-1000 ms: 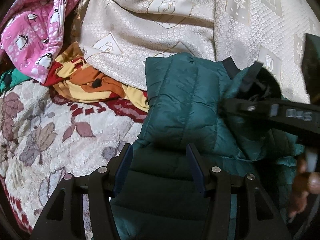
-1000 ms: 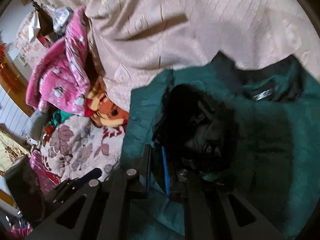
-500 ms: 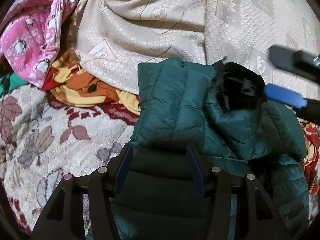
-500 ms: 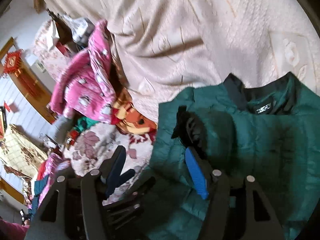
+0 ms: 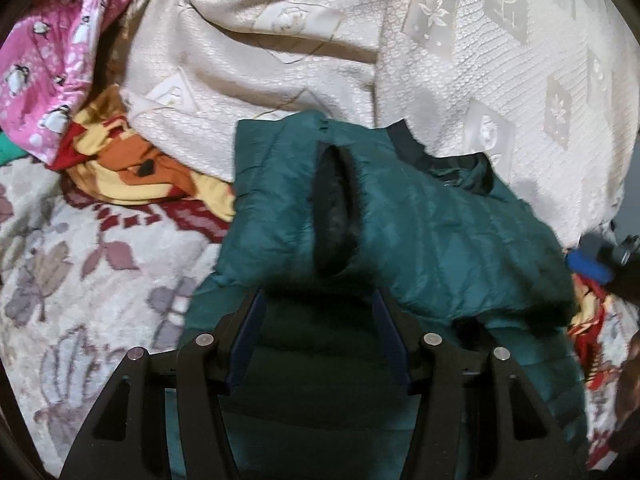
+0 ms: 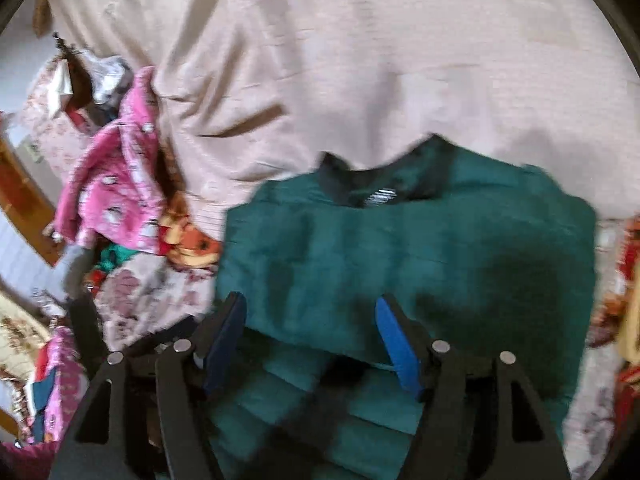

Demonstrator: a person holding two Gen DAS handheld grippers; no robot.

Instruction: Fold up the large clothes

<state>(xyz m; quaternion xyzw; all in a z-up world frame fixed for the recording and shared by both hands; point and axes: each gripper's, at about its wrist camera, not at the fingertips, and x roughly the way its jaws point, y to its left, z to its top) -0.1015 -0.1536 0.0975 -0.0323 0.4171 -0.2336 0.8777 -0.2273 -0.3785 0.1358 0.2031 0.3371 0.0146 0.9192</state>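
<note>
A dark green quilted jacket (image 5: 420, 232) lies on the bed, collar away from me. One sleeve is folded across its front, its black cuff opening (image 5: 332, 212) facing up. My left gripper (image 5: 320, 300) is open and empty, low over the jacket's lower part. In the right wrist view the jacket (image 6: 400, 248) fills the middle, with its black collar and label (image 6: 380, 196) at the far side. My right gripper (image 6: 310, 304) is open and empty above the jacket. Its blue pad (image 5: 588, 268) shows at the right edge of the left wrist view.
A cream patterned bedspread (image 5: 460, 60) lies bunched behind the jacket. A pink penguin-print garment (image 5: 44, 76) and an orange-yellow cloth (image 5: 132, 172) lie at the left. A floral blanket (image 5: 80, 280) covers the near left. Room furniture (image 6: 24, 184) shows far left.
My right gripper has let go of the sleeve cuff, opened and drawn back to the right. The sleeve now rests folded on the jacket. The left gripper barely moved.
</note>
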